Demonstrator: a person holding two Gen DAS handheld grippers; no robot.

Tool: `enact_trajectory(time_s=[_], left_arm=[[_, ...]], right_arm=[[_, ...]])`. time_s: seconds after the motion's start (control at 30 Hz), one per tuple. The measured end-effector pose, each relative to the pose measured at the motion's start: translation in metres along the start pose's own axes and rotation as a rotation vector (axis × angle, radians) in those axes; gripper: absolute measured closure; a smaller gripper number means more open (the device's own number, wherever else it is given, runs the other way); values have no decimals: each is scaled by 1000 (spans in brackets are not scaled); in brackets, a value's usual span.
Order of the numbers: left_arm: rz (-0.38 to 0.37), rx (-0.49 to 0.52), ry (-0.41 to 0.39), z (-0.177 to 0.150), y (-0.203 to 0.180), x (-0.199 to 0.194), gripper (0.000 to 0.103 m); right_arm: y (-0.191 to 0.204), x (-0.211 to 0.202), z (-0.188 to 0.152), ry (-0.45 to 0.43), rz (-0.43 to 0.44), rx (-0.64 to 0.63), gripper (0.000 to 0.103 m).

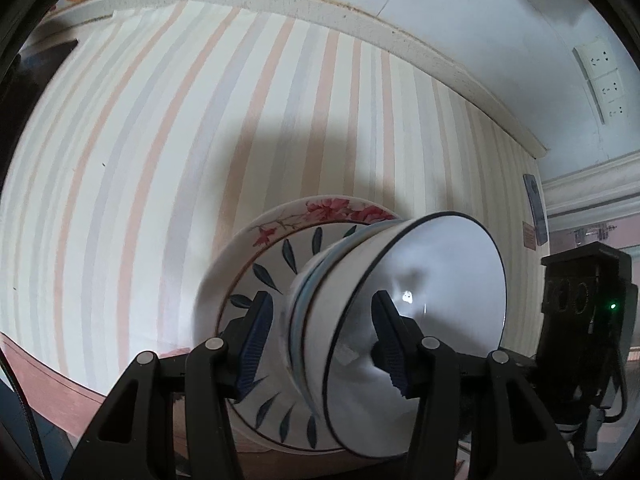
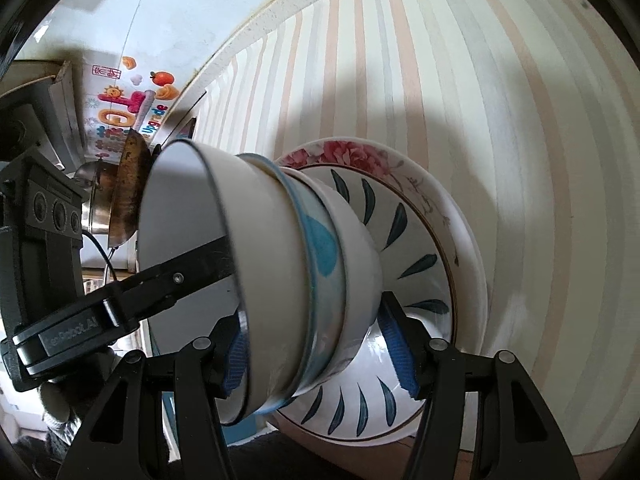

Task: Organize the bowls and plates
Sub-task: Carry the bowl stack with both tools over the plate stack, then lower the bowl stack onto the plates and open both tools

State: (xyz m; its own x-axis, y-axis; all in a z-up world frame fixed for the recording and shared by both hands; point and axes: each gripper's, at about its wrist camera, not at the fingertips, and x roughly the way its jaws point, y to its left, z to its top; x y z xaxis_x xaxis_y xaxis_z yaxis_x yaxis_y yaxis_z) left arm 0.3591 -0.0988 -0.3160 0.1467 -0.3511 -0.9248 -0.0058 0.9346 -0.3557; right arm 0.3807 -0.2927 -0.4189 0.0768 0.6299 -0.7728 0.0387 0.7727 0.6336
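Both claws hold one stack: nested bowls (image 2: pixel 280 272) on the leaf plate (image 2: pixel 404 280) and floral plate (image 1: pixel 320 210), apparently carried tilted above the striped tabletop (image 1: pixel 140 160). The left claw (image 1: pixel 320 340) and right claw (image 2: pixel 316 356) each straddle its edge, seemingly clamped. Next: level it and set it down.

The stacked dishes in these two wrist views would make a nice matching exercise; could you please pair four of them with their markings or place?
Things:
1. Top bowl
2. Second bowl
3. Upper plate
4. Bottom plate

Descriptions:
a. Pink flowers on the rim
b. Dark blue leaf marks
c. Plain white, thin dark rim line
d. Light blue patch on its side

Pairs: 1-c, 2-d, 3-b, 4-a
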Motion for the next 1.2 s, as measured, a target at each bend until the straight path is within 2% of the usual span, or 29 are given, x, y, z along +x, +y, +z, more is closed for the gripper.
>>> enact_trajectory(time_s=[0.23,0.3,0.4,0.5,0.53,0.7,0.73,0.77,1.0,1.2], left_arm=[[89,75,-93,-6,-5,-34,55],[129,106,-109,-9,-8,-43,53],[148,151,-125,-13,-12,-56,52],[144,172,-146,-17,-11,-66,31],[150,180,-152,-19,-10,-70,25],[170,225,-205,-28,-8,-93,14],[169,230,-208,-30,-8,-97,7],[163,236,-214,-33,-8,-103,6],[128,254,-294,-56,-8,-149,6],[133,255,-412,-93,-16,-192,6]], right_arm=[[20,-33,-10,-77,-81,-35,38],[31,-47,-15,-109,-126,-48,23],[48,-70,-25,-171,-195,-73,9],[62,-89,-34,-228,-302,-81,6],[65,-93,-37,-241,-323,-79,6],[81,-116,-57,-322,-404,-49,5],[85,-119,-60,-334,-409,-47,4],[89,-124,-66,-351,-413,-45,4],[126,-157,-102,-435,-441,-76,4],[167,-189,-147,-527,-446,-145,3]])
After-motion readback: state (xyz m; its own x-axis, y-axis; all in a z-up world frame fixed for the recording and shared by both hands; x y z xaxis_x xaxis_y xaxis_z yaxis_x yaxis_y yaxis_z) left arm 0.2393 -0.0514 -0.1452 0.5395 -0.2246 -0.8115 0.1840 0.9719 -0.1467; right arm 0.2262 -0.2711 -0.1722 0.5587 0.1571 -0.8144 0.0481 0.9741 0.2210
